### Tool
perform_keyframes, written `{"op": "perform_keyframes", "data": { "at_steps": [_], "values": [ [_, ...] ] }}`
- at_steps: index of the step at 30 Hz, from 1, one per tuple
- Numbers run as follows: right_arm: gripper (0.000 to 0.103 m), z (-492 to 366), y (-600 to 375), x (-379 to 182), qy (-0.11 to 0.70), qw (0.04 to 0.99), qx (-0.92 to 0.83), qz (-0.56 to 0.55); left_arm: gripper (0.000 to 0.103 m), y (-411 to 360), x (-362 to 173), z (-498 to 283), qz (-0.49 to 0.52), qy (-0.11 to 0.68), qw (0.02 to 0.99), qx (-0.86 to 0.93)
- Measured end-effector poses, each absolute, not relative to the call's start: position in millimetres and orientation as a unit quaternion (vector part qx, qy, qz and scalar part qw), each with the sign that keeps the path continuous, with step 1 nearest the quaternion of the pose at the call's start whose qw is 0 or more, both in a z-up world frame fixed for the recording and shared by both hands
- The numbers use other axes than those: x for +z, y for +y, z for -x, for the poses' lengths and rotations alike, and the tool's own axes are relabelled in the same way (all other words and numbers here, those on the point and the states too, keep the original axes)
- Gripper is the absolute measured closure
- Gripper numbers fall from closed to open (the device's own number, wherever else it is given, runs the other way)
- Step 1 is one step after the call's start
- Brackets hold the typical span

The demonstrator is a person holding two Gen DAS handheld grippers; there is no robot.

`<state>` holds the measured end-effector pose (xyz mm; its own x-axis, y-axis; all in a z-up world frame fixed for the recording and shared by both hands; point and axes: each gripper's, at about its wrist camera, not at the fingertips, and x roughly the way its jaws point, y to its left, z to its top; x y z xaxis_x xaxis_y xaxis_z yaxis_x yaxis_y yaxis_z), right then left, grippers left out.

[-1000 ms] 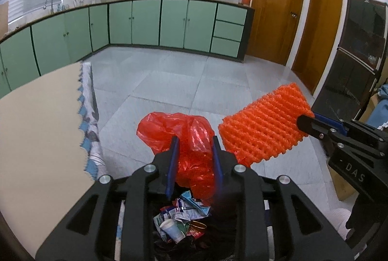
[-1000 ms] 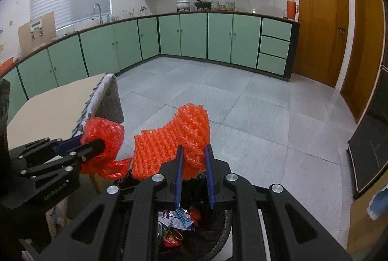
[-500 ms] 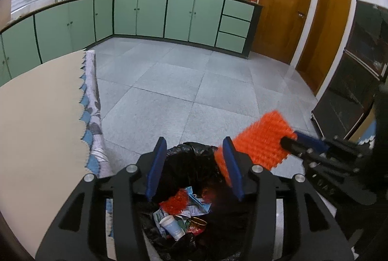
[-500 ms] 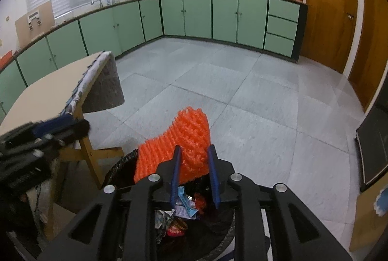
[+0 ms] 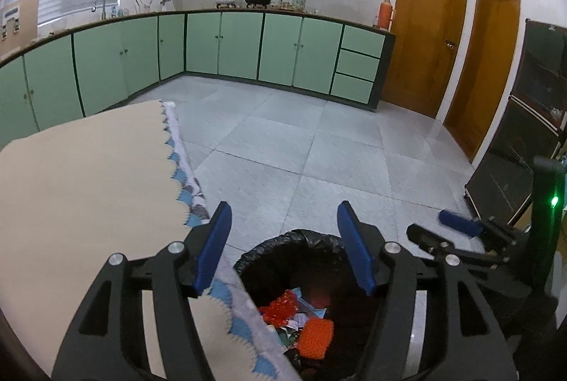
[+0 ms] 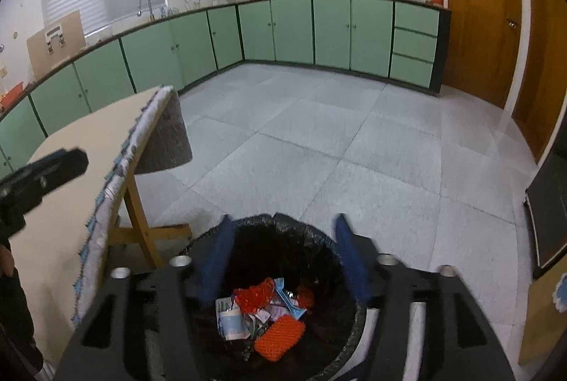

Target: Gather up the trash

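A black-lined trash bin (image 6: 283, 221) stands on the floor beside the table; it also shows in the left wrist view (image 5: 301, 236). Inside lie the orange foam net (image 6: 280, 337), the red plastic bag (image 6: 255, 296) and several wrappers. In the left wrist view the net (image 5: 315, 333) and bag (image 5: 281, 306) lie in the bin too. My left gripper (image 5: 283, 248) is open and empty above the bin's rim by the table edge. My right gripper (image 6: 281, 257) is open and empty over the bin.
A beige-topped table (image 5: 78, 175) with a patterned cloth edge (image 6: 117, 175) stands left of the bin on wooden legs (image 6: 138, 221). Green cabinets (image 6: 319, 30) line the far walls. A dark glass cabinet (image 5: 514, 147) stands at the right. Grey tile floor (image 6: 319, 151) lies beyond.
Both grippers opened: the red bag dropped from the left and the orange foam net from the right into the bin. Both grippers have drawn back and up.
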<state>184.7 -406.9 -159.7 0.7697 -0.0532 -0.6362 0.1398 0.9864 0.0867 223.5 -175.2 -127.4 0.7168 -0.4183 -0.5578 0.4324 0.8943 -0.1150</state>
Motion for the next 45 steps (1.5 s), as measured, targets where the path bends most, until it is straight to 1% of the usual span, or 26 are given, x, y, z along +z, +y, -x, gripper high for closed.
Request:
{"op": "perform_keyframes", "data": {
  "at_steps": [2,4,8,10,12,18,25,34,45],
  "values": [
    [0.022,-179,-406,-148,0.323,0.943,-0.053,-0.065,0.035,-170,-121,-217,-0.015,0.291,0.929,-0.227],
    [0.018,-173,-404,-137,0.312,0.946,-0.054,-0.065,0.029,-163,-114,-208,-0.018,0.281,0.933,-0.223],
    [0.01,-161,-400,-118,0.295,0.952,-0.047,-0.068,0.025,-149,-102,-195,-0.017,0.271,0.937,-0.22],
    [0.006,-155,-396,-109,0.29,0.953,-0.039,-0.071,0.021,-141,-95,-185,-0.018,0.263,0.939,-0.218],
    [0.006,-147,-390,-99,0.285,0.955,-0.028,-0.072,0.018,-135,-88,-175,-0.02,0.256,0.942,-0.215],
    [0.006,-121,-369,-72,0.269,0.961,-0.008,-0.068,0.014,-121,-72,-151,-0.019,0.248,0.947,-0.203],
    [0.006,-92,-346,-48,0.253,0.965,0.01,-0.065,0.013,-102,-52,-125,-0.016,0.238,0.953,-0.188],
    [0.006,-62,-326,-33,0.24,0.969,0.021,-0.059,0.012,-76,-34,-100,-0.008,0.23,0.959,-0.164],
    [0.006,-40,-310,-32,0.233,0.971,0.036,-0.044,0.012,-58,-24,-70,-0.007,0.213,0.965,-0.156]
  ]
}}
